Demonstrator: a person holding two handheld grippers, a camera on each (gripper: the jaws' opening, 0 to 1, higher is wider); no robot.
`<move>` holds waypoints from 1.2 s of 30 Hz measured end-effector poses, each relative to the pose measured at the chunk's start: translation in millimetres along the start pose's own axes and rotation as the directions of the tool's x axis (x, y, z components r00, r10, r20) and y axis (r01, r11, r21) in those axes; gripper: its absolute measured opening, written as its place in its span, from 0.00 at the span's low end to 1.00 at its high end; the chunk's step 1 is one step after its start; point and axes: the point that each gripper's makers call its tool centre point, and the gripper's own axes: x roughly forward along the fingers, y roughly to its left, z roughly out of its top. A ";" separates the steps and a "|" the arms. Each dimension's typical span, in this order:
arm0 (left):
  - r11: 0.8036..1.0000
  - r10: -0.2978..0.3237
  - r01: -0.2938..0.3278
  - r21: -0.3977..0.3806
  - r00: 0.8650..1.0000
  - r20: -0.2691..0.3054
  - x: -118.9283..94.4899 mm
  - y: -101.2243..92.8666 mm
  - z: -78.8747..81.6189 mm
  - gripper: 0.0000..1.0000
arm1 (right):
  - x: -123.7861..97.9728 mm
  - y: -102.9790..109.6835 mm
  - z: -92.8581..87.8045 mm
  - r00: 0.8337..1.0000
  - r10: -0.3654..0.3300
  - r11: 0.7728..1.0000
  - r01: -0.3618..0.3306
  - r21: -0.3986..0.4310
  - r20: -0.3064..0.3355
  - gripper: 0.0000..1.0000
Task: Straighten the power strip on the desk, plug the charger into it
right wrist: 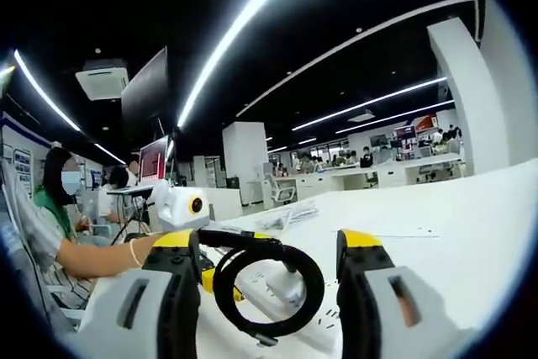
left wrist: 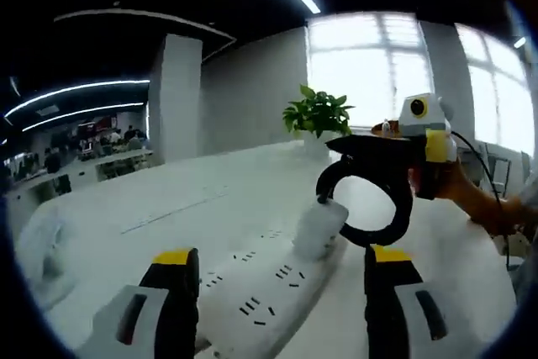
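A white power strip lies on the white desk, running away between my left gripper's yellow-tipped jaws, which stand wide apart around nothing. On its far end sits a white charger with a black cable curling up in a loop. My right gripper reaches in from the right, just above that loop, held by a hand. In the right gripper view the cable loop hangs between my right gripper's spread jaws, apart from both, with the strip below. The left gripper comes in from the left.
A potted green plant stands at the desk's far edge before bright windows. A grey pillar rises behind the desk. A seated person is at the left, their arm stretched toward the strip. Papers lie farther along the desk.
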 end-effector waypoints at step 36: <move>0.976 0.164 -0.157 -0.151 0.986 0.038 -43.1 31.9 6.5 0.96 | -13.5 -26.7 15.3 0.990 0.139 0.990 -0.140 -0.011 -0.027 0.60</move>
